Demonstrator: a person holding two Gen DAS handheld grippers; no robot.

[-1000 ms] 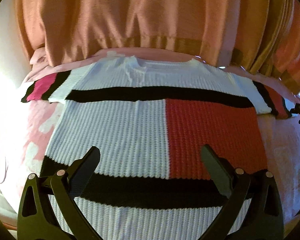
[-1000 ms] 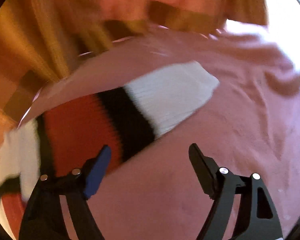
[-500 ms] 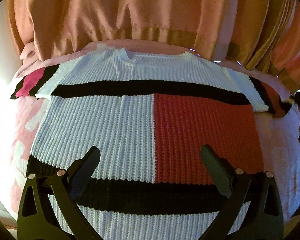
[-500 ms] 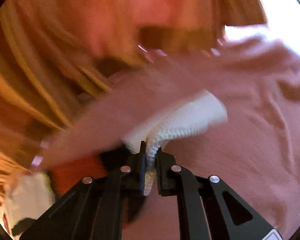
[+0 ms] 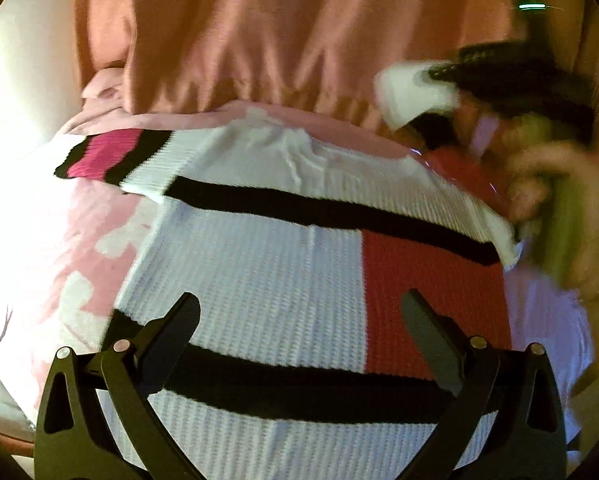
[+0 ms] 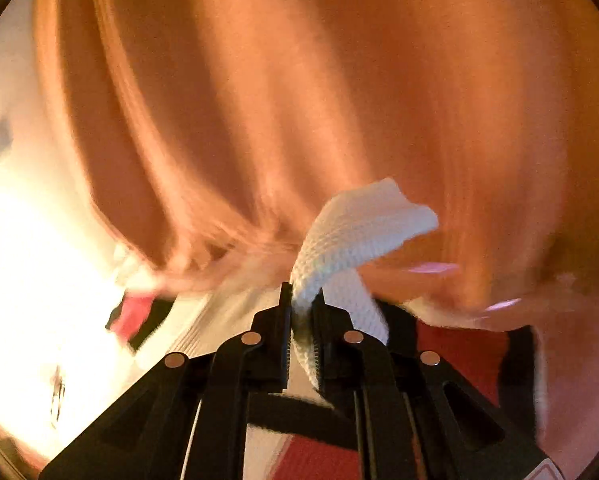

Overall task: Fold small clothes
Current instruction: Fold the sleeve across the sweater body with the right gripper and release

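A knit sweater (image 5: 259, 256) in white, black and red blocks lies flat on a pink bedspread (image 5: 59, 248), its left sleeve (image 5: 111, 156) spread out to the left. My left gripper (image 5: 299, 320) hovers open and empty over the lower hem. My right gripper (image 6: 301, 312) is shut on the white cuff of the right sleeve (image 6: 359, 224) and holds it lifted. In the left wrist view that gripper (image 5: 435, 74) shows at the upper right with the cuff (image 5: 407, 96) raised above the sweater's right shoulder.
An orange curtain (image 5: 279, 32) hangs behind the bed along its far edge. The hand holding the right gripper (image 5: 547, 192) is blurred at the right of the sweater. Bright light washes out the left side (image 6: 27, 264).
My right gripper closed on the right sleeve's cuff, lifted it off the bedspread and swung it up and inward. My left gripper stayed open over the hem.
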